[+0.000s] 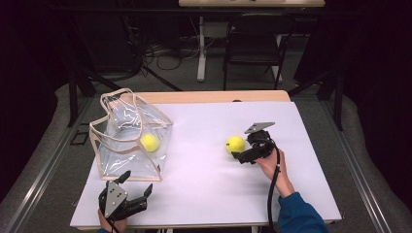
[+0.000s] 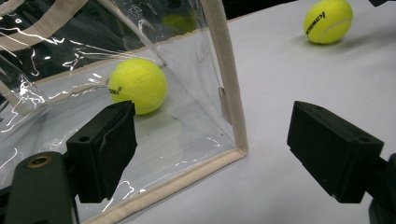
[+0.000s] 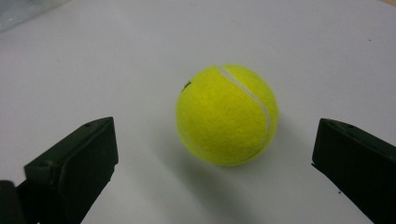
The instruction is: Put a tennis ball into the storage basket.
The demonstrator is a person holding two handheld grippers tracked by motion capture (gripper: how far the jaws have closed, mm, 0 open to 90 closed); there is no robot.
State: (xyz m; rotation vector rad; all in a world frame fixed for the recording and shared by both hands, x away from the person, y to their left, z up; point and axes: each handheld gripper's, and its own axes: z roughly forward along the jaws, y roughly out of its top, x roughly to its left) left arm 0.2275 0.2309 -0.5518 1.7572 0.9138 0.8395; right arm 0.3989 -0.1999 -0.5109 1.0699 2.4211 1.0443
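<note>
Dark room; black folding chair (image 1: 255,46) behind the table (image 1: 209,194).

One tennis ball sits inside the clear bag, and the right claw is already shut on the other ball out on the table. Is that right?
Not quite. The right claw is open, not shut: the right gripper view shows its jaws spread wide, with the loose tennis ball on the table ahead of them, untouched. The rest holds: the other ball sits inside the clear bag.
</note>
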